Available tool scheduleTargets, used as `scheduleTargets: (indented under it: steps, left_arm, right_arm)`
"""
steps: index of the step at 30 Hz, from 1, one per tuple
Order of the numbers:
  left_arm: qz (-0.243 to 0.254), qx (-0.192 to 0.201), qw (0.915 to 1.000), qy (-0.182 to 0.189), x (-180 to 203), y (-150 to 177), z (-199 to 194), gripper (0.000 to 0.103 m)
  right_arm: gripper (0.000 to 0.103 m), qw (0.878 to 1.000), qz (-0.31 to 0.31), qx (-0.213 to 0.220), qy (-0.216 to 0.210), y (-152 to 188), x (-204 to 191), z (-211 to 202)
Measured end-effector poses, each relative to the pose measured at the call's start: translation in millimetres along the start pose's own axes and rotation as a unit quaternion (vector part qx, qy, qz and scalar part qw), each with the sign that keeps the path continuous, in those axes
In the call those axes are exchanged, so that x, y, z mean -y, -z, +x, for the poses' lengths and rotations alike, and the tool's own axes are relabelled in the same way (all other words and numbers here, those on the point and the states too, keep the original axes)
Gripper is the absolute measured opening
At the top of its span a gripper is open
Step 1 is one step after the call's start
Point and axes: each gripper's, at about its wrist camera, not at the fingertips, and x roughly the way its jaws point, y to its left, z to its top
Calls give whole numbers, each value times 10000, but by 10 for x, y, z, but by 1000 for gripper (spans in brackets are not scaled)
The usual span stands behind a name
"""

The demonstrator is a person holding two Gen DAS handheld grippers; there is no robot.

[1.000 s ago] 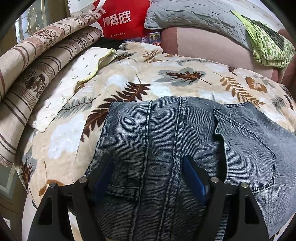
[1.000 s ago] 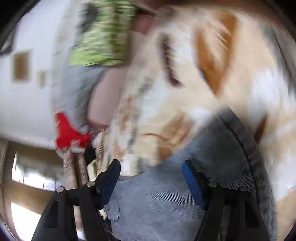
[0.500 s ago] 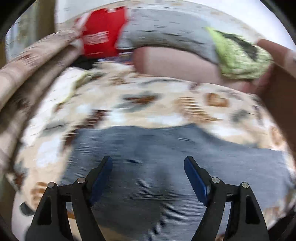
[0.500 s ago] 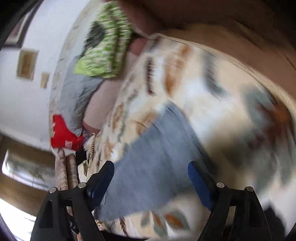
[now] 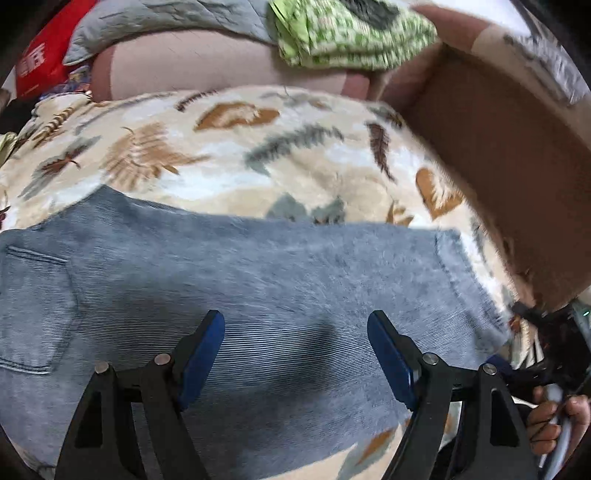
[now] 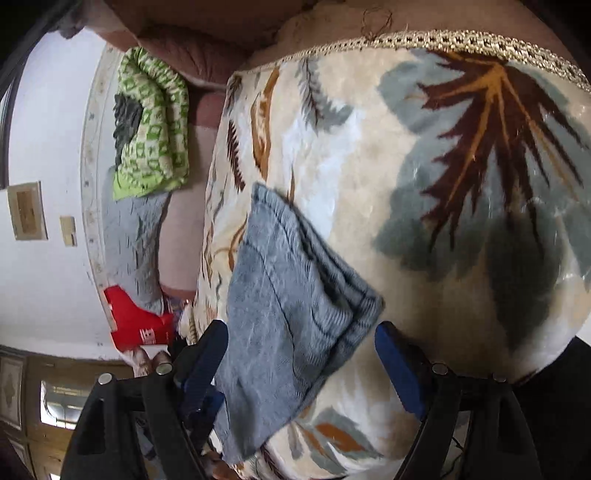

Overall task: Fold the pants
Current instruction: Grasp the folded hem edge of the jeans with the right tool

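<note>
Blue-grey denim pants [image 5: 258,288] lie flat on a leaf-patterned blanket [image 5: 229,162], back pocket at the left, leg hems at the right. My left gripper [image 5: 295,350] is open and empty, hovering over the middle of the legs. In the right wrist view the hem end of the pants [image 6: 288,302] lies on the blanket [image 6: 461,184]. My right gripper [image 6: 301,354] is open and empty, just above the hem corner. The right gripper's body and the hand holding it show at the lower right of the left wrist view [image 5: 554,354].
A green patterned cloth [image 5: 351,33] and a grey quilted pillow [image 5: 166,18] rest on the pink sofa back [image 5: 192,62]. A red bag [image 5: 40,62] stands far left. A brown armrest [image 5: 498,166] rises at the right. The blanket's braided edge [image 6: 443,40] is ahead in the right wrist view.
Both grippers have pulled back from the pants. The left view has swung from the waistband to the legs and hems. The right gripper now faces the hem end.
</note>
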Motion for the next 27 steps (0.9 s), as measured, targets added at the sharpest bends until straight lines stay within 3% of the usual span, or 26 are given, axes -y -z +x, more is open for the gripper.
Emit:
scheduleTargets:
  steps: [2,4,6,10,12,13,14,15,16,18,21,23,26,27]
  left_arm:
    - [488,-392,9967,-518,155,53,274,80]
    - [964,-261,9910,-893,281,122,332,83]
    - [1079,-249,9887,-1008,342,118,247,82]
    - [1197,231,9877,-983,417,93,-26,82]
    - [1455,-89,9824,-1172,441,153,147,83]
    - [1691,-478,9757,-1312,456,199,354,85]
    - [1789,-252,9739,-1376,451,232,373,93]
    - [1802,-143,9727,-1456,449,232,334,93]
    - [1757,-191,9736,-1442,449,216,308,92]
    - [1680,-185,9767,-1324,464,175,177,91]
    - [1643,134,9796,-1153,482,161,18,91]
    - [1842,-450,9740,-1237,473,240,304,93]
    - [1755,-286,9764,-1228,431,268,290,97]
    - [1693,-327,9779,-1183,427,246,253,97]
  right_arm:
    - [84,10000,32,55,23,-17,18,24]
    - [81,9998,-87,70,140,-22,-39,42]
    - [72,9993,-143,77,323,-29,-63,23]
    - [70,9990,-143,73,407,-21,-41,-23]
    - [70,9988,-132,108,453,-13,-34,-25]
    - [70,9987,-126,106,482,-19,-32,-19]
    - [71,9985,-151,83,522,-26,-44,-8]
    - [70,9983,-182,56,549,-35,-55,-3]
    - [69,9979,-236,29,610,-42,-69,0]
    - [48,9955,-329,-1,884,-46,-90,-3]
    - [44,9953,-222,-38,946,-57,-47,-23]
    - [44,9960,-61,-23,894,-60,-19,-36]
    - [44,9948,-135,-28,1011,-64,-58,-13]
    - [36,9937,-249,-34,1092,-57,-83,-5]
